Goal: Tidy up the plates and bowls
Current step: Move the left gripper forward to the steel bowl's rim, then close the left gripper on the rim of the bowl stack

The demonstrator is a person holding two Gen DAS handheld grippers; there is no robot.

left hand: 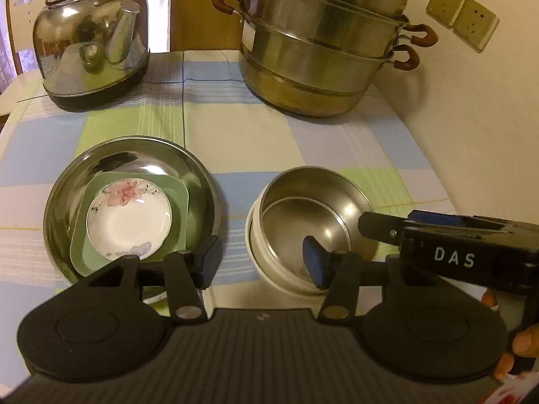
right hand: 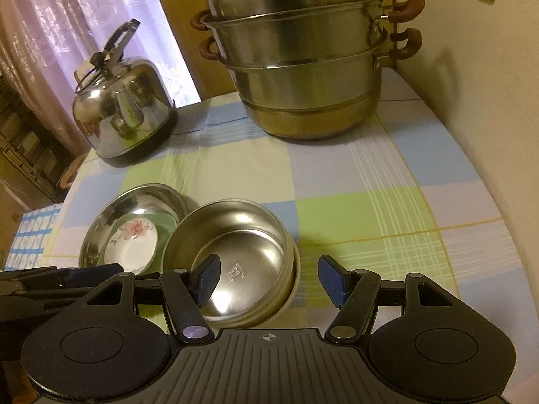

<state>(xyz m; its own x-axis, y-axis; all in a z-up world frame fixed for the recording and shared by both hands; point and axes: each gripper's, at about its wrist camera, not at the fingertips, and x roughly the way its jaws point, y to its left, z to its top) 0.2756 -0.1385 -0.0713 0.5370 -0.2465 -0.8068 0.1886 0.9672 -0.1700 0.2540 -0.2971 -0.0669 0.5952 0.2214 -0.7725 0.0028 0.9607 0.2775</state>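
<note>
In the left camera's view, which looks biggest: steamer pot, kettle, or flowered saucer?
1. Steamer pot
2. Kettle
3. Flowered saucer

The saucer sits nearer the camera yet looks smallest, so this order seems safe.

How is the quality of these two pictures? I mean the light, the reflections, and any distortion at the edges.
Left wrist view: dim, warm light; the kettle and steamer pot carry mirror reflections; the fisheye bends the wall and darkens the corners. Right wrist view: the bright curtain is washed out, glare spots sit in the steel bowl, and the table edge curves.

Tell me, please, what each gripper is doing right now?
Left gripper: open, holding nothing.
Right gripper: open, holding nothing.
</note>
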